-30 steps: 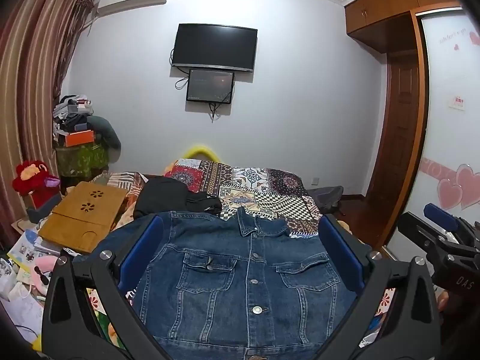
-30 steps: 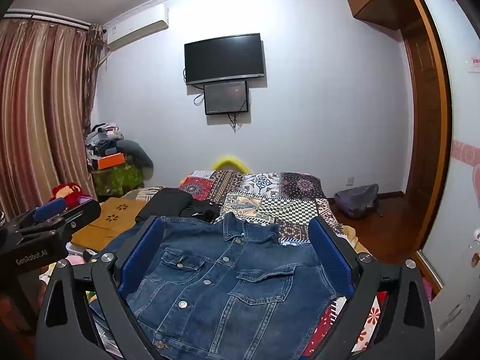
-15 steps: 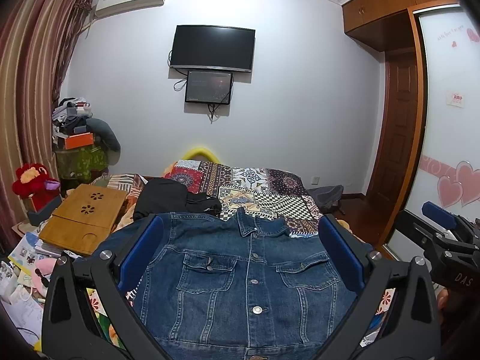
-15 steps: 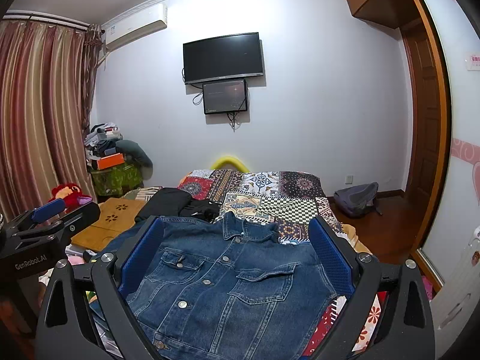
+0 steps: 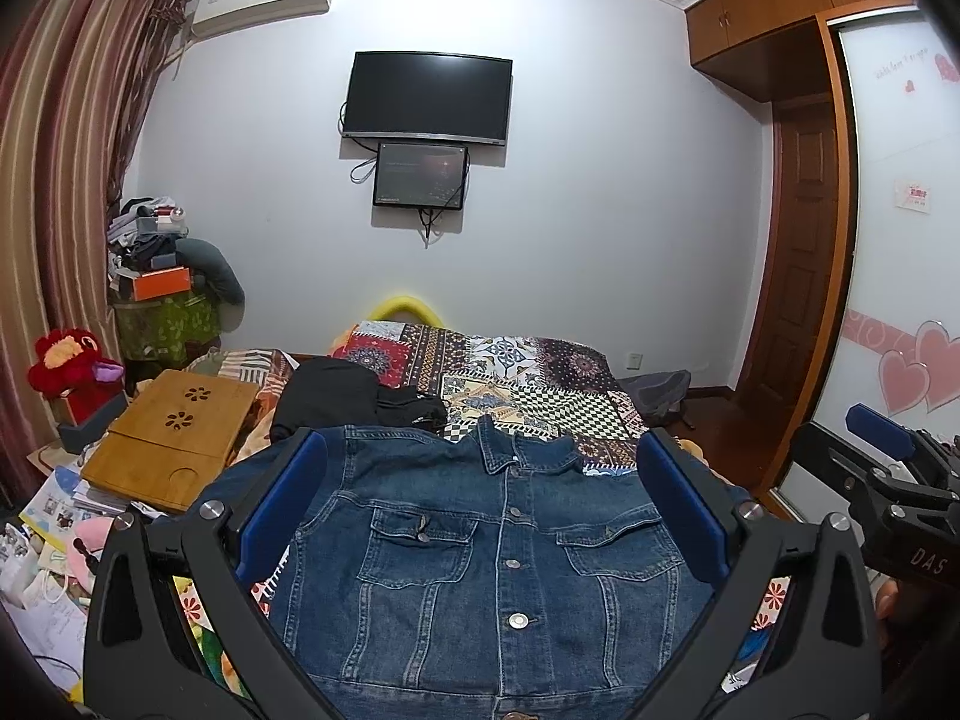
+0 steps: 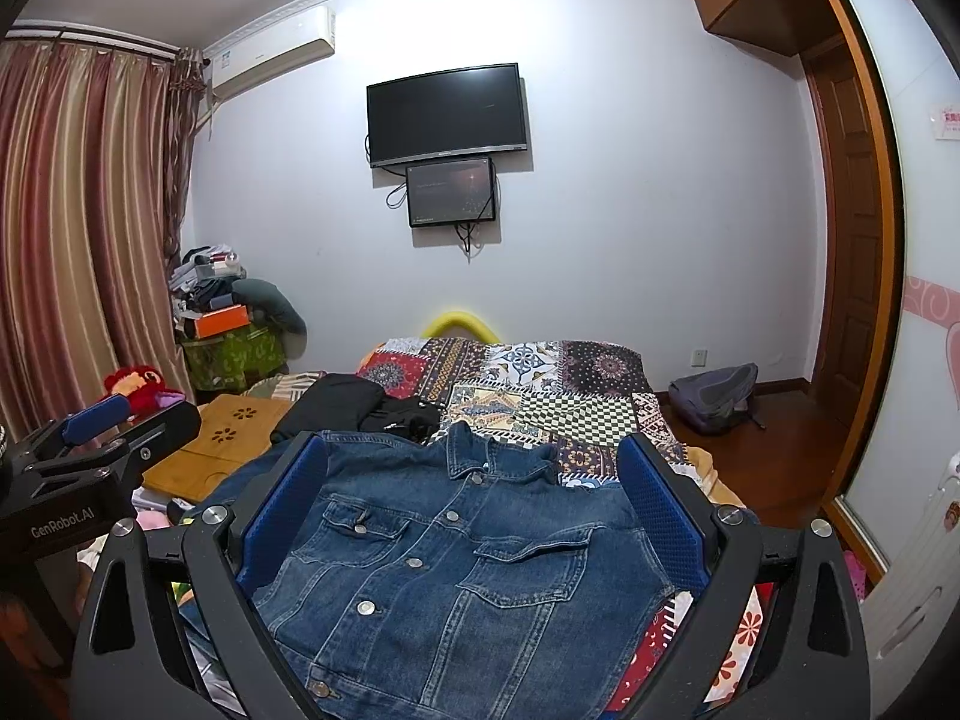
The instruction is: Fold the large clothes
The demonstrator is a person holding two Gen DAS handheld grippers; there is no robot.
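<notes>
**Two open grippers poised over a flat denim jacket**

Two grippers hang above the near end of the bed (image 5: 540, 384), and neither has hold of anything. The left gripper (image 5: 483, 504) has its blue-padded jaws spread wide, with the denim jacket (image 5: 504, 564) framed between them; the right gripper (image 6: 471, 507) is just as wide and just as empty. Each is visible at the edge of the other's view, so they sit side by side, apart from each other.

The jacket lies face up and buttoned, collar toward the far end of the bed, hem at the near edge under the grippers. It is spread flat on the patchwork bedspread (image 6: 540, 384), which is presumably why it was laid this way: a smooth, closed front gives clean fold lines. Its sleeves are not clearly visible from here; they may be hidden behind the gripper frames.

Black clothing (image 5: 336, 390) is bunched just beyond the jacket's left shoulder, close enough to get caught up in a fold. A wooden lap tray (image 5: 174, 438) rests off the bed's left side.

Folding looks not yet begun. Wide jaws suit thick denim, and the likely first step is to pinch opposite edges.
</notes>
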